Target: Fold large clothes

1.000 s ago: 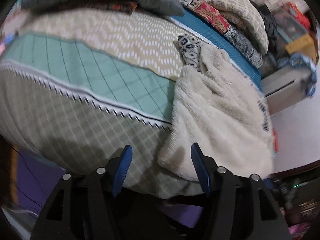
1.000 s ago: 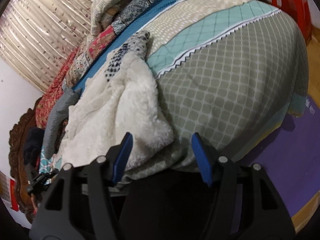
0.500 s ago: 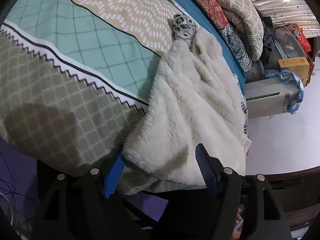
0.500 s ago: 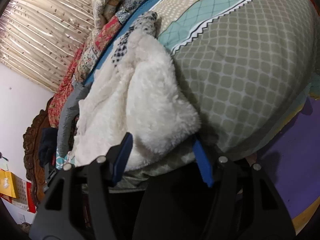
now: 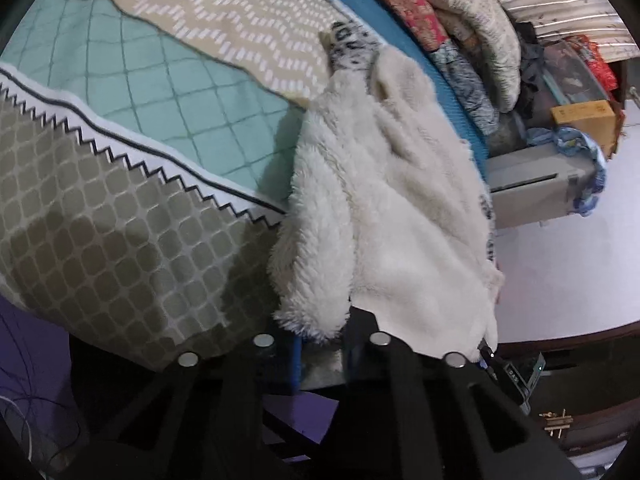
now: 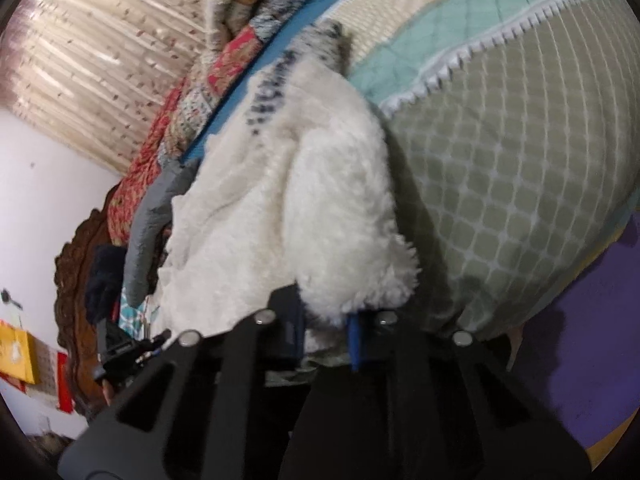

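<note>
White fleece garment on bed | left claw, right claw: open before, now both closed on hem | fold can begin

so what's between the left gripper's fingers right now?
The near hem of the white fleece garment sits between the left gripper fingers, which have closed on it. The left wrist view shows this. The right gripper pinches the same hem.

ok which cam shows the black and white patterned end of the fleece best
The left wrist view: the patterned end is sharp, lying on the bedspread. In the right wrist view it is motion-blurred, its pattern smeared.
</note>
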